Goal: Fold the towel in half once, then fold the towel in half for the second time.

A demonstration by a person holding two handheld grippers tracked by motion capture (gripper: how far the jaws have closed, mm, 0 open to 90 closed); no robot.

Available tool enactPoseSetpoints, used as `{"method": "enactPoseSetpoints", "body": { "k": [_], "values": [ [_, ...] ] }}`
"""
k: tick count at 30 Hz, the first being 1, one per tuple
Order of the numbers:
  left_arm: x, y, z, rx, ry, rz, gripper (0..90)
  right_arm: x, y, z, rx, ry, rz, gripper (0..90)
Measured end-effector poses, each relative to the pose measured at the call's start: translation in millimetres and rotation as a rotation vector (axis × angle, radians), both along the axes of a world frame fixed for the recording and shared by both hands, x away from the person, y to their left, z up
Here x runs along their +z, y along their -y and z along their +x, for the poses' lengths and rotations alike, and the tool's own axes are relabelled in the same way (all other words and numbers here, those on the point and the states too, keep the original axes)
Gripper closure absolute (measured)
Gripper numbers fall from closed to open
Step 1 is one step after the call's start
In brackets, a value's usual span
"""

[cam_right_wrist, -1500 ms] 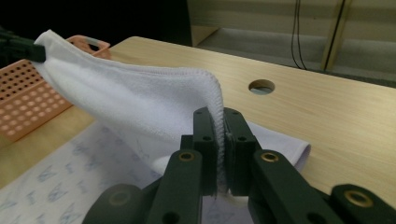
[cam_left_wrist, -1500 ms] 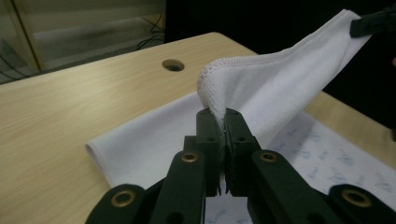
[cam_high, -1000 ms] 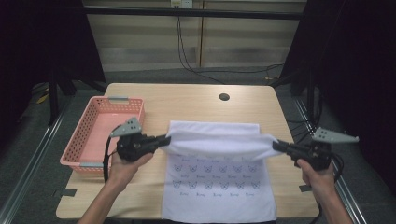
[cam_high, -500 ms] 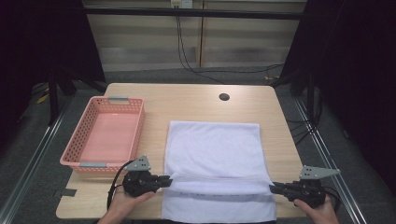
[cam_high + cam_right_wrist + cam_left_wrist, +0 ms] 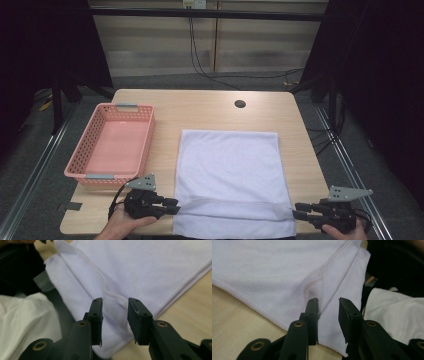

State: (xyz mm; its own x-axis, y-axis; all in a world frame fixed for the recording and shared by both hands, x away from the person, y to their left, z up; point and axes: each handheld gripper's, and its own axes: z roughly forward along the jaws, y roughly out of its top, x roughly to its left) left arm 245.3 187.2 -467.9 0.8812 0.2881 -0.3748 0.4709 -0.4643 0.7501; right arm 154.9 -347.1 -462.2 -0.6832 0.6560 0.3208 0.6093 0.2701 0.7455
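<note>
A white towel (image 5: 230,182) lies folded on a wooden worktop (image 5: 200,107), its near edge hanging slightly over the side closest to the person. A pink basket (image 5: 112,145) sits empty to the left of it, apart from the cloth. The left claw (image 5: 172,206) rests at the towel's near left edge and the right claw (image 5: 297,211) at its near right edge, each held low by a hand at the worktop's front. In the left gripper view the left claw's jaws stand parted, with a raised ridge of towel (image 5: 312,287) just ahead of them and no pad pressing it; in the right gripper view the right claw shows the same, a fold of towel (image 5: 115,305) lying loose between its jaws. Both claws have just been opening, so this looks like the release at the end of a fold. The next move likely calls for drawing both claws clear without dragging the top layer, then choosing corners for another fold. No brand, label or writing can be read anywhere.
</note>
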Motion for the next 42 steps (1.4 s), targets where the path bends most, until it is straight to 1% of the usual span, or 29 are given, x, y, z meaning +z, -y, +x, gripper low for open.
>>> {"method": "enactPoseSetpoints", "body": {
  "k": [2, 3, 4, 5, 6, 7, 8, 9, 10, 11, 12, 13, 14, 15, 16, 17, 18, 19, 21, 24, 28, 29, 30, 32, 34, 36, 38, 40, 42],
  "values": [
    [2.9, -1.4, 9.2, 0.076, 0.019, 0.001, 68.2, 2.8, 2.9, 7.0, -0.048, 0.04, 0.011, 64.0],
    [3.9, 0.3, 13.2, 0.097, 0.027, -0.003, 67.5, 3.9, 4.2, 13.4, -0.072, 0.047, 0.021, 65.2],
    [6.1, 8.4, 26.4, 0.135, 0.055, -0.012, 67.5, 4.6, 3.2, 24.1, -0.086, 0.052, -0.005, 65.5],
    [6.1, 8.4, 26.4, 0.135, 0.055, -0.012, 67.6, 4.6, 3.2, 24.1, -0.086, 0.052, -0.005, 65.5],
    [6.3, 14.8, 36.7, 0.147, 0.064, 0.004, 67.6, 4.0, 2.1, 31.1, -0.094, 0.048, 0.003, 65.3],
    [5.9, 19.1, 43.4, 0.16, 0.072, 0.028, 67.8, 2.6, -0.8, 41.0, -0.092, 0.04, -0.007, 65.2],
    [0.3, 29.3, 61.7, 0.169, 0.064, 0.066, 68.3, -1.1, -8.2, 55.3, -0.088, 0.038, -0.061, 63.1],
    [0.3, 29.3, 61.7, 0.169, 0.064, 0.066, 68.0, -1.1, -8.2, 55.3, -0.088, 0.038, -0.061, 63.1],
    [-7.6, 37.4, 74.7, 0.206, 0.069, 0.103, 67.9, -7.9, -17.5, 72.4, -0.077, 0.015, -0.091, 59.3],
    [-7.6, 37.4, 74.7, 0.206, 0.069, 0.103, 67.5, -7.9, -17.5, 72.4, -0.077, 0.015, -0.091, 59.3],
    [-16.5, 42.2, 85.1, 0.217, 0.061, 0.123, 67.5, -10.5, -21.8, 78.5, -0.077, 0.015, -0.11, 58.2],
    [-21.2, 44.6, 89.5, 0.221, 0.052, 0.149, 66.4, -16.0, -30.6, 91.2, -0.076, 0.005, -0.152, 57.4],
    [-25.3, 45.4, 92.5, 0.221, 0.046, 0.172, 66.2, -19.1, -35.0, 97.8, -0.074, 0.008, -0.174, 56.5],
    [-29.5, 46.7, 93.5, 0.225, 0.027, 0.179, 66.6, -22.1, -38.7, 103.3, -0.077, 0.005, -0.187, 56.3],
    [-31.4, 46.9, 92.3, 0.225, 0.032, 0.179, 66.9, -25.3, -41.9, 107.6, -0.083, 0.002, -0.209, 56.7],
    [-31.0, 46.5, 91.2, 0.221, 0.035, 0.186, 67.3, -29.3, -44.4, 111.0, -0.071, 0.003, -0.224, 58.3],
    [-30.6, 46.7, 89.2, 0.223, 0.034, 0.19, 67.9, -32.4, -46.4, 111.7, -0.064, -0.004, -0.255, 58.3],
    [-30.0, 47.4, 85.6, 0.223, 0.042, 0.198, 67.9, -33.3, -46.5, 110.1, -0.064, 0.01, -0.255, 58.3],
    [-29.1, 48.1, 77.9, 0.205, 0.041, 0.207, 67.3, -32.2, -43.6, 107.3, -0.06, -0.016, -0.246, 58.4],
    [-28.6, 50.5, 62.2, 0.173, 0.053, 0.208, 67.6, -31.9, -37.6, 97.2, -0.059, -0.027, -0.238, 59.1],
    [-29.0, 51.6, 48.8, 0.139, 0.022, 0.185, 67.5, -31.2, -28.7, 81.0, -0.058, -0.041, -0.228, 61.6],
    [-29.9, 50.9, 46.9, 0.134, -0.003, 0.169, 67.1, -31.0, -27.4, 78.6, -0.057, -0.044, -0.225, 61.7],
    [-30.4, 51.4, 45.2, 0.137, -0.011, 0.158, 66.9, -30.6, -25.6, 74.5, -0.06, -0.057, -0.219, 61.7],
    [-30.1, 53.1, 42.3, 0.123, 0.01, 0.168, 66.9, -29.7, -24.3, 67.6, -0.057, -0.065, -0.221, 61.9],
    [-29.7, 53.5, 40.2, 0.124, -0.01, 0.165, 66.6, -29.0, -21.8, 60.4, -0.056, -0.082, -0.212, 62.3],
    [-29.1, 52.7, 33.9, 0.1, -0.006, 0.171, 66.6, -28.2, -21.3, 56.7, -0.049, -0.089, -0.217, 62.3],
    [-28.4, 51.7, 28.1, 0.091, -0.015, 0.175, 66.6, -27.2, -22.3, 53.3, -0.042, -0.093, -0.226, 62.1],
    [-27.0, 51.9, 20.4, 0.082, 0.002, 0.189, 66.4, -26.6, -24.1, 49.1, -0.037, -0.095, -0.231, 62.1],
    [-26.3, 53.3, 17.7, 0.082, 0.008, 0.192, 65.0, -26.3, -23.4, 47.4, -0.03, -0.108, -0.219, 62.1]
  ]
}}
